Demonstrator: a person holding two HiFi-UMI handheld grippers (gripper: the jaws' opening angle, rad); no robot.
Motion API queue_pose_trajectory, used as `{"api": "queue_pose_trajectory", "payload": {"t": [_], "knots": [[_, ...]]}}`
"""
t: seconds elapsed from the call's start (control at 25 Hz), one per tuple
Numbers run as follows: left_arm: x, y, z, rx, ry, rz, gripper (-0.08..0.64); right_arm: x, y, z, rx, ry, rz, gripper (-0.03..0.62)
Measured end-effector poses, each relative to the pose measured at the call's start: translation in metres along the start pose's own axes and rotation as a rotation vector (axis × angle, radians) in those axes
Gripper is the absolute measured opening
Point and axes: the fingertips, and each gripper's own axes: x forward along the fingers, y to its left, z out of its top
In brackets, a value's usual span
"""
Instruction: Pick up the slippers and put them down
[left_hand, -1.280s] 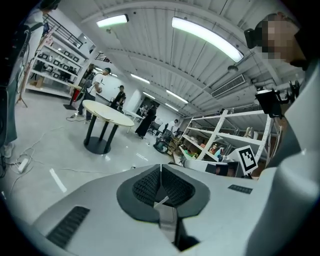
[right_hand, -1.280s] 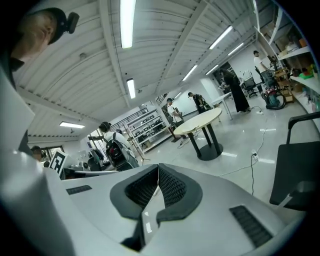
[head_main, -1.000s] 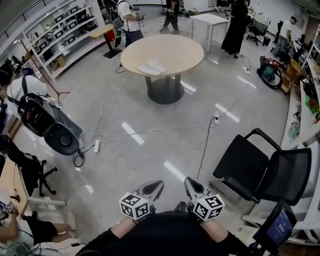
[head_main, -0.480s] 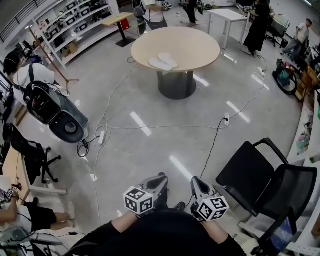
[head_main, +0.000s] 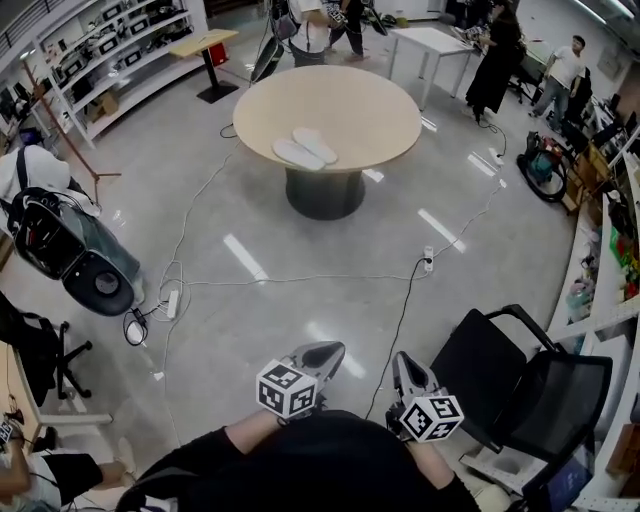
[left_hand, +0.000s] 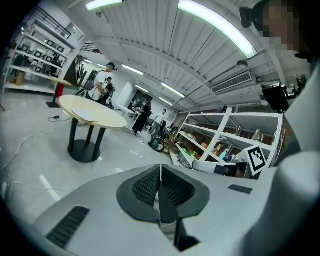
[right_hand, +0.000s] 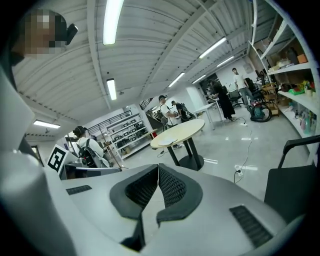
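In the head view, the left gripper (head_main: 327, 351) and right gripper (head_main: 404, 362) are held low and close to the body, well apart from the round table (head_main: 370, 110). The two pale slippers (head_main: 305, 148) lie side by side on the tabletop. The shelf rack (head_main: 110, 50) at the far left holds small items too tiny to name.

In the left gripper view, its claw is pressed together on nothing. An open shelf unit (left_hand: 215, 135) carries what may be bins and clutter.

In the right gripper view, its claw is likewise closed and empty, pointing toward the table and slippers.
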Motion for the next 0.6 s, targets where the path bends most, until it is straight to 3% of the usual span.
{"api": "queue_pose_trajectory", "payload": {"t": [0.28, 0.6], "knots": [[0.008, 0.085, 0.044, -0.067, -0.032, 0.005, 0.025, 0.087, 0.018, 0.02, -0.028, 0.026, 0.001, 0.015], [0.038, 0.153, 0.075, -0.114, -0.023, 0.057, 0.026, 0.177, 0.005, 0.036, -0.001, 0.075, 0.049, 0.015]]}}
